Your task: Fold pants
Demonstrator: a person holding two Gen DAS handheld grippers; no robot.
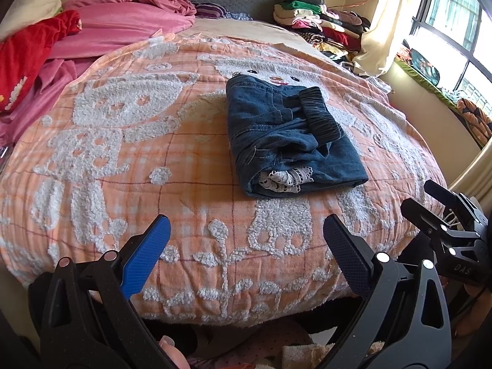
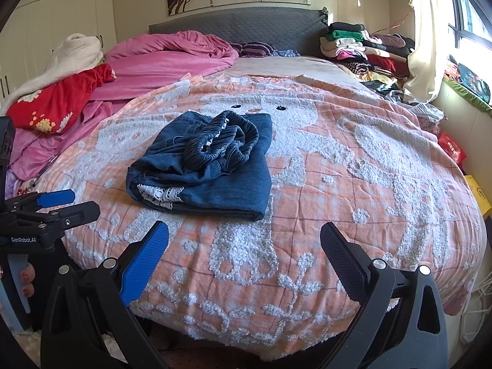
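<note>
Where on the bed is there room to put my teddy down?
Free: the peach patterned quilt to the right of the folded blue denim pants, and the strip between pants and bed foot. Crowded: pink bedding far left, stacked folded clothes by the headboard's right end.

Both wrist views look from the bed's foot toward the headboard [image 2: 233, 21] (left camera sits left), sharing the bedspread [image 1: 184, 153].

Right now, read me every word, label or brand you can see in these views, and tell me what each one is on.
"DAS" on the right gripper, seen from the left wrist view.
"GenRobot.AI" on the left gripper, seen from the right wrist view.
Red bag beside the bed: yellow marks, too small to read.
Folded pants: no readable text.
</note>
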